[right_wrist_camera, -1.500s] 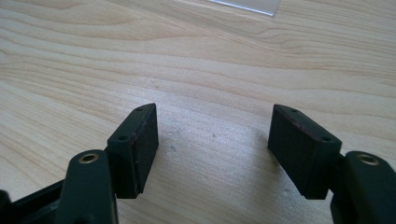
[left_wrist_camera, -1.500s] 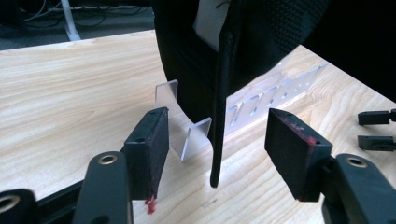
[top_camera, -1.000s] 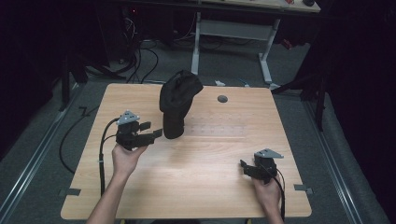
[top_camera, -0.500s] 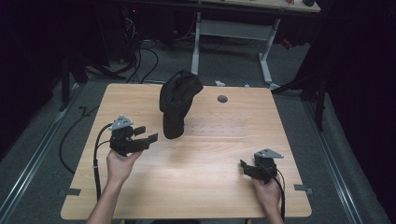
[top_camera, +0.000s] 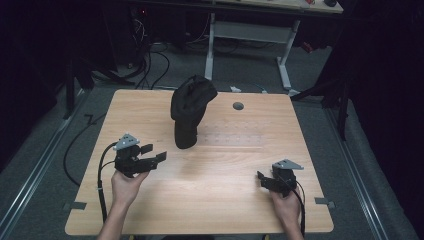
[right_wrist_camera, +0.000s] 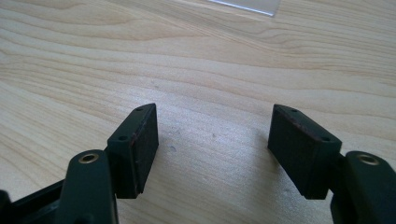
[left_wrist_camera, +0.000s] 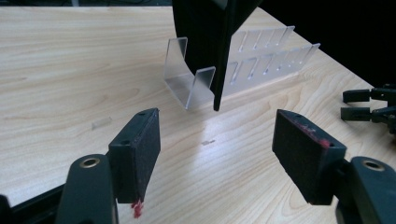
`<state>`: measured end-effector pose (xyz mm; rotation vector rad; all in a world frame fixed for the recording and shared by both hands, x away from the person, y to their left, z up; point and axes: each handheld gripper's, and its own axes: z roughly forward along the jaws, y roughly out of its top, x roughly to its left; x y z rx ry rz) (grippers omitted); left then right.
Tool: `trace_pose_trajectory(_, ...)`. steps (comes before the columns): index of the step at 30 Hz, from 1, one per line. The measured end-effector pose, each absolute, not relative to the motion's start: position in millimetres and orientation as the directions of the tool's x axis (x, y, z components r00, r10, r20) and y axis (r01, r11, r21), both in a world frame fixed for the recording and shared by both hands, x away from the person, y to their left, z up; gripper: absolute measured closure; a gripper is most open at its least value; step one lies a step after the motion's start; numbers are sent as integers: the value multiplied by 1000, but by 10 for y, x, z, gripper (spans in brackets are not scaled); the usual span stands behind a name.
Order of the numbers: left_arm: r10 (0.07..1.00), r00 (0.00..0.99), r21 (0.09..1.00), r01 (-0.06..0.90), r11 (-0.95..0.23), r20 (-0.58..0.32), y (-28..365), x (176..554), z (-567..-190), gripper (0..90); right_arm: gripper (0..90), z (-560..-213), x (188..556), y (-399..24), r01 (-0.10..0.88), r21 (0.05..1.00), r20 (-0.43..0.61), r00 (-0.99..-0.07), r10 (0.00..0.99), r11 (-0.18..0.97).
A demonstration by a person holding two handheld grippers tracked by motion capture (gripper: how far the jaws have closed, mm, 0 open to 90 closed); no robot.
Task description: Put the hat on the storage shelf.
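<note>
A black cap [top_camera: 190, 107] stands upright on a clear plastic rack [top_camera: 235, 137] in the middle of the wooden table [top_camera: 210, 200]. In the left gripper view the cap's dark underside [left_wrist_camera: 210, 42] hangs over the clear rack [left_wrist_camera: 266, 56]. My left gripper [top_camera: 156, 154] is open, held just left of the cap and apart from it, nothing between its pads [left_wrist_camera: 140, 149]. My right gripper [top_camera: 261, 179] is open near the front right of the table, over bare wood, pads [right_wrist_camera: 140, 140] empty. The left gripper view also catches the right gripper [left_wrist_camera: 369, 105] farther off.
A round grommet hole [top_camera: 238, 106] lies at the back of the table. Cables trail from both grippers off the front edge. Behind the table stand a white desk frame [top_camera: 250, 35] and floor cables [top_camera: 150, 55].
My left gripper has drawn back from the cap, toward the front left of the table. The right gripper has stayed in place.
</note>
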<state>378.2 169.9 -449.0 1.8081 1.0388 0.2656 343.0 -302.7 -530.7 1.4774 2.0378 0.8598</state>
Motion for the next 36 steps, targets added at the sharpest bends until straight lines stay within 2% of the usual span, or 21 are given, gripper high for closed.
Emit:
trace_pose_trajectory(12, 787, 579, 810, 556, -188, -215, 1704, 3681, -4803, 317, 335, -5307, 3430, -3027, 653, 724, -16, -304, 952, 221)
trace_pose_trajectory(18, 833, 533, 771, 589, -241, -147, 1691, 3669, -5121, 312, 335, -5307, 3430, -3027, 653, 724, -16, -304, 953, 221)
trace_pose_trajectory(28, 872, 490, 741, 589, -323, -9, 1589, 3651, -5361, 283, 335, -5307, 3429, -3026, 653, 724, -16, -304, 953, 220)
trace_pose_trajectory(36, 875, 483, 740, 595, -313, -18, 1584, 3641, -5362, 277, 335, -5308, 3429, -3026, 653, 724, -16, -304, 953, 221)
